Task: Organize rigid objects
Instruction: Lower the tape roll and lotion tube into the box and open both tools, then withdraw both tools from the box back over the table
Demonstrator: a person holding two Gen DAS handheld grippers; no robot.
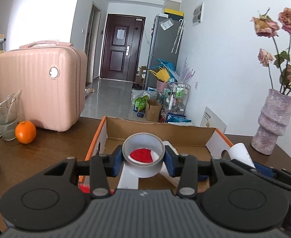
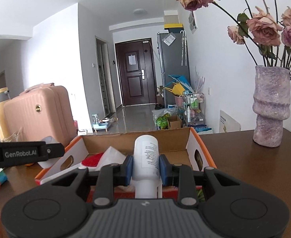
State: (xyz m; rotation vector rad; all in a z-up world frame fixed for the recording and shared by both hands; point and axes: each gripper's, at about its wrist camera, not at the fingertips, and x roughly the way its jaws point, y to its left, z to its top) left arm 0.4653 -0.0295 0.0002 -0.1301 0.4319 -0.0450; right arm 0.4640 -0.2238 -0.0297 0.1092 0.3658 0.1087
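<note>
Nearest to me, my left gripper (image 1: 143,159) has its blue pads (image 1: 118,161) pinching a roll of tape (image 1: 143,154) from both sides, the roll lying flat with its hole facing up, held above the open cardboard box (image 1: 157,130). My right gripper (image 2: 146,167) is clamped on a white bottle (image 2: 146,158), which lies along the fingers with its printed label to the right and its rounded end pointing away over the same box. Down in the box I can see something red (image 1: 141,154) through the roll's hole and white paper (image 2: 113,155) beside it; what the red thing is I can't quite tell. The box sits on a dark wooden table (image 1: 52,148). Further left stand an orange (image 1: 25,132), a glass cup (image 1: 4,119) and a pink suitcase (image 1: 42,87); to the right a purple vase (image 2: 270,107) of dried roses. Beyond, a hallway runs to a dark door (image 1: 121,47)
</note>
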